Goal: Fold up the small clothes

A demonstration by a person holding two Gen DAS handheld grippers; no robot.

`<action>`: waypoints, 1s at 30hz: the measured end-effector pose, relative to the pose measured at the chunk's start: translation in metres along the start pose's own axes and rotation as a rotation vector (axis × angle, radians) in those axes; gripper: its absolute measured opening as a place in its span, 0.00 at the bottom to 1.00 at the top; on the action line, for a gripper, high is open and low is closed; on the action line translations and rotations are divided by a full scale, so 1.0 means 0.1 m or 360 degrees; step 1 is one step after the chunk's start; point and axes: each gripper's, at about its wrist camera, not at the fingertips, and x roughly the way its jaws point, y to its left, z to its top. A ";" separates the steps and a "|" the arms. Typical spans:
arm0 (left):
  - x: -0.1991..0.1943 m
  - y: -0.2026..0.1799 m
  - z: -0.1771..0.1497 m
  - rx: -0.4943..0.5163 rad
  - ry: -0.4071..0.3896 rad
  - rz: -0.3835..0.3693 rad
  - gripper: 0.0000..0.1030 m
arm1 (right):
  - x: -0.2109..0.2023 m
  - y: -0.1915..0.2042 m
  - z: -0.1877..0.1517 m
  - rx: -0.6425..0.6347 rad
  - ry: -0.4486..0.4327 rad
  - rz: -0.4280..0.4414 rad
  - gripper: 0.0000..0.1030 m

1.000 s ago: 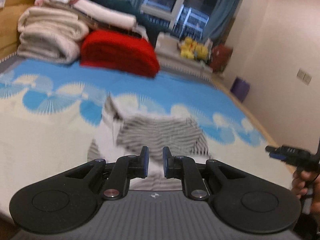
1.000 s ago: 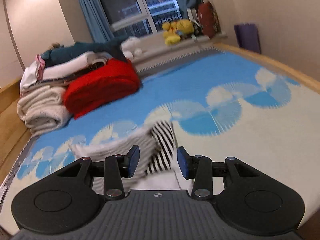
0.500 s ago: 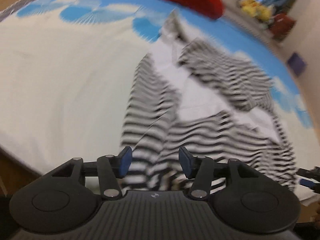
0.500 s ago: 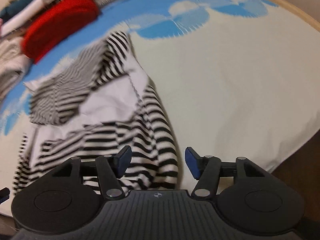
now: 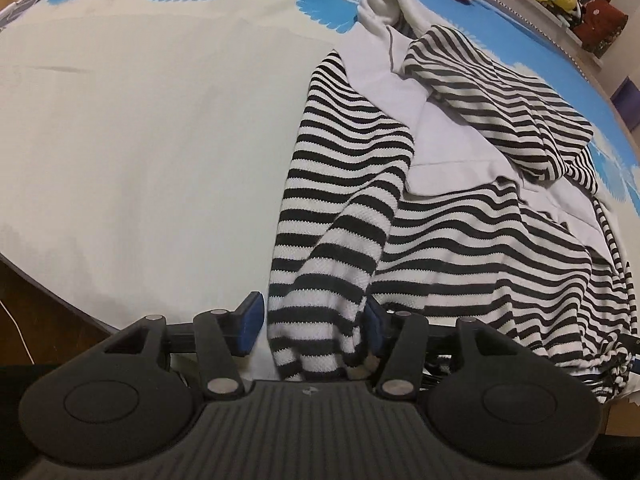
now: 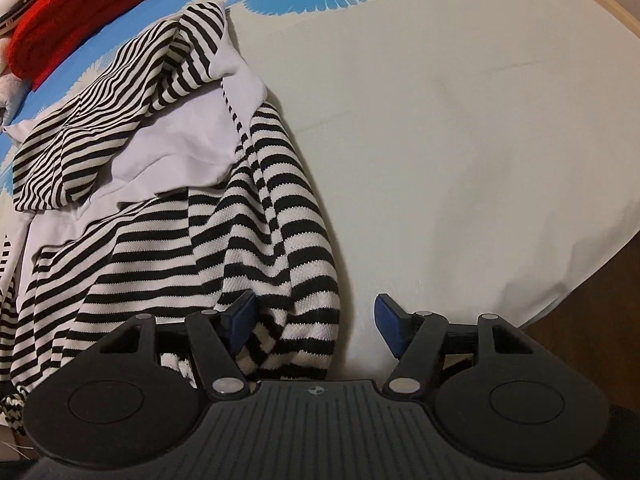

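top [image 5: 400, 208] spread rumpled on sheet [image 5: 140, 140], hem at near bed edge | left gripper [image 5: 310, 326] parted, cuff between, jaws just opened | right gripper [image 6: 316, 324] likewise parted over hem | bare sheet seen either side | red bundle [image 6: 80, 4] far

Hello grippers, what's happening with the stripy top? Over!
Left gripper and right gripper open, jaws just widened, straddling striped top cuffs. Top crumpled on bed. Nothing blocking.
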 end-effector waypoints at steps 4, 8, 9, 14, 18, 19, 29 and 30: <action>0.01 -0.02 -0.02 0.0033 -0.0015 0.0004 0.55 | 0.00 -0.03 -0.01 -0.0002 -0.0004 0.0002 0.63; 0.01 -0.05 -0.03 0.0067 -0.0028 0.0001 0.48 | -0.01 -0.05 -0.02 -0.0009 -0.0010 0.0014 0.62; 0.00 -0.06 -0.04 0.0076 -0.0032 -0.0004 0.45 | -0.01 -0.05 -0.02 -0.0012 -0.0011 0.0016 0.62; 0.00 -0.08 -0.05 0.0113 -0.0044 -0.0021 0.38 | 0.00 -0.03 -0.03 -0.0022 -0.0012 0.0019 0.60; 0.01 -0.09 -0.05 0.0130 -0.0043 -0.0043 0.26 | -0.01 -0.02 -0.04 -0.0027 -0.0009 0.0030 0.58; 0.01 -0.10 -0.05 0.0144 -0.0044 -0.0052 0.23 | -0.01 -0.01 -0.04 -0.0031 -0.0008 0.0032 0.55; -0.05 -0.13 -0.05 0.0205 -0.0071 -0.0075 0.11 | -0.09 0.02 -0.05 -0.0053 -0.0015 0.0160 0.09; -0.03 -0.13 -0.05 0.0206 -0.0059 -0.0072 0.13 | -0.08 0.02 -0.05 -0.0046 -0.0006 0.0156 0.10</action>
